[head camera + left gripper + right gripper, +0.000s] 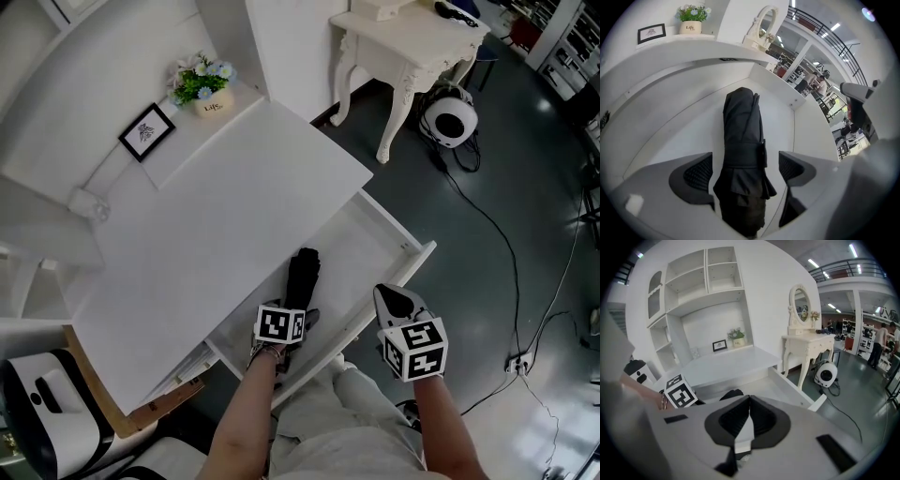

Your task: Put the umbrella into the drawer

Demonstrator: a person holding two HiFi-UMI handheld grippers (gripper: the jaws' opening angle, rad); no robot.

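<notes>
- Left gripper point(745, 158): jaws wide apart, one on each side of the black umbrella point(742, 136) (pads not pressing it).
- Umbrella: lying inside the open drawer point(373, 236).
- Right gripper point(749, 401): jaws together.

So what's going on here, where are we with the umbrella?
A person holds a gripper in each hand at an open drawer under a white desk. The folded black umbrella lies inside the drawer. The left gripper straddles it with jaws apart, pads clear of it on both sides, so it is not gripped. The right gripper is shut on nothing, near the drawer's front edge.
</notes>
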